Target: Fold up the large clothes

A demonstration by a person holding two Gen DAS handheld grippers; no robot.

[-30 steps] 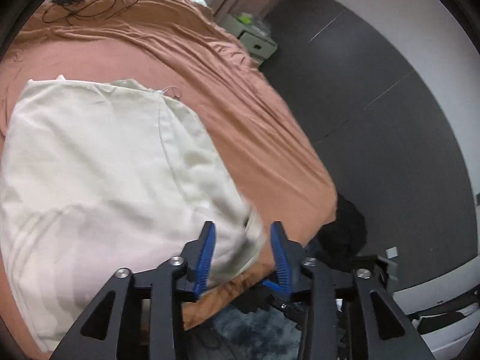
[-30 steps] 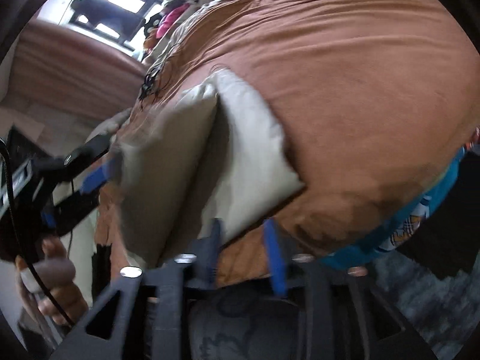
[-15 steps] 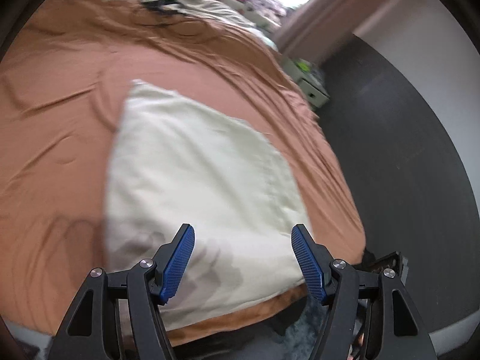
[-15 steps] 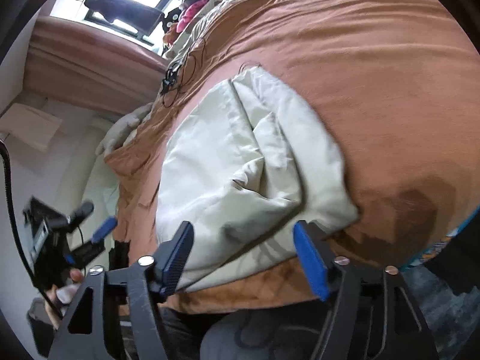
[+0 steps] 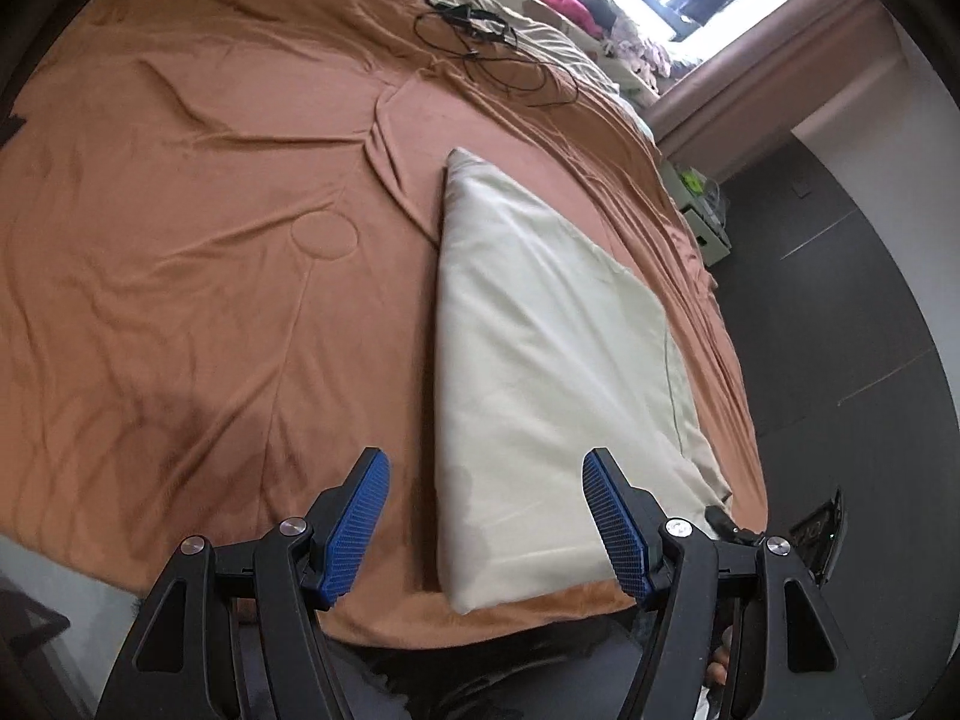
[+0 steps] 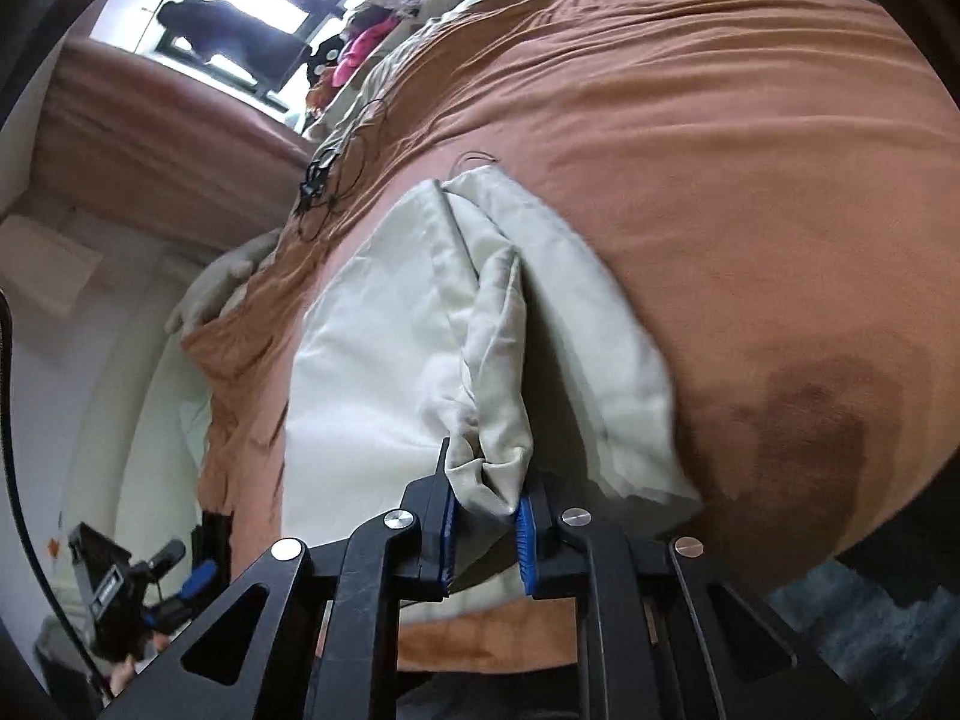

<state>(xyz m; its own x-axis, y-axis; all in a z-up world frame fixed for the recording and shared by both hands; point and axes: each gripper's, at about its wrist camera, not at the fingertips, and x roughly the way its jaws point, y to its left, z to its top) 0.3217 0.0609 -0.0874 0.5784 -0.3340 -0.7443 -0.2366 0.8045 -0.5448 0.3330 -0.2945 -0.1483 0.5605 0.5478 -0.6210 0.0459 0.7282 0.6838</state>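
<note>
- Blue-padded right gripper [image 6: 485, 522] is closing its jaws on a bunched edge of the cream, soft fabric garment [image 6: 384, 372]; half a second ago they stood apart, so a new fold looks to be starting.
- Left gripper [image 5: 486, 516] hangs released, nothing between its pads, having swung from the garment's corner.
- Garment lies folded near the edge of the rust-brown bedsheet [image 5: 180, 276].
- Black tangled cable [image 5: 480, 42] lies far off.
- No readable writing.

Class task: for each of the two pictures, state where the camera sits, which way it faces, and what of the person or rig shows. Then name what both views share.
Left wrist: on the left hand-held gripper, looking down over the bed; open jaws frame the cream folded garment.
Right wrist: on the right hand-held gripper, jaws closing on a bunched garment fold; the other gripper is visible at lower left.
Shared: garment, rust bedsheet, black cable, window.
</note>
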